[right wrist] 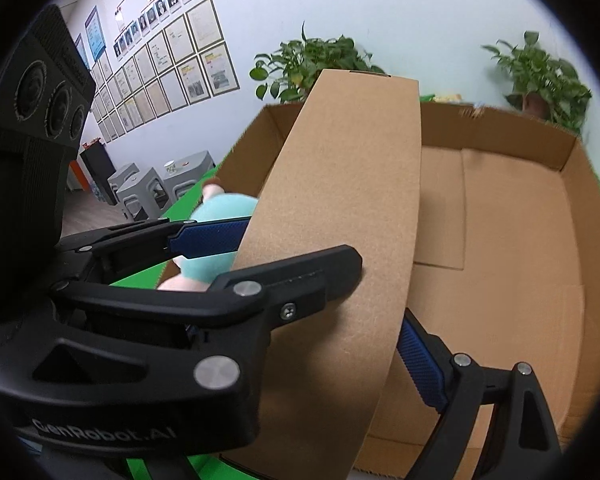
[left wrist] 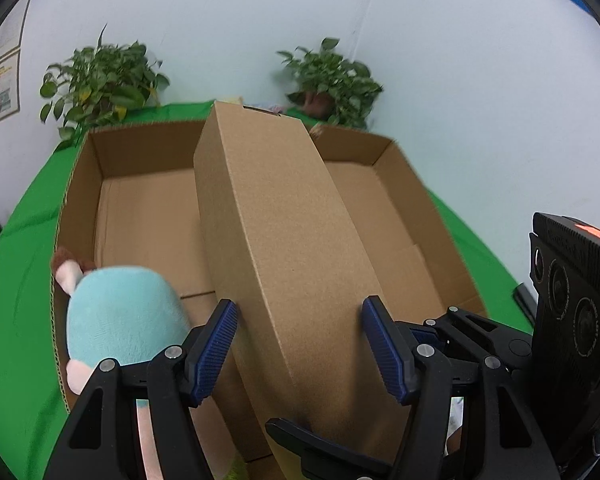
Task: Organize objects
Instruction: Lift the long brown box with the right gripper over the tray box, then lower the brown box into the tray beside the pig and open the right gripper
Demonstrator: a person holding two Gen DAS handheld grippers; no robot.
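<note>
Showing framed papers [right wrist: 188, 64], right view only; plush [left wrist: 120, 312] in both.

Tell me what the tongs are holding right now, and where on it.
Both tongs, left and right, clamp the long closed brown cardboard box at its near end, pads on opposite sides, above the open cardboard tray.

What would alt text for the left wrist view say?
A left gripper clamps a long closed cardboard box above a big open cardboard carton on a green cloth. A teal plush toy sits at the carton's near left corner; two potted plants stand behind.
</note>
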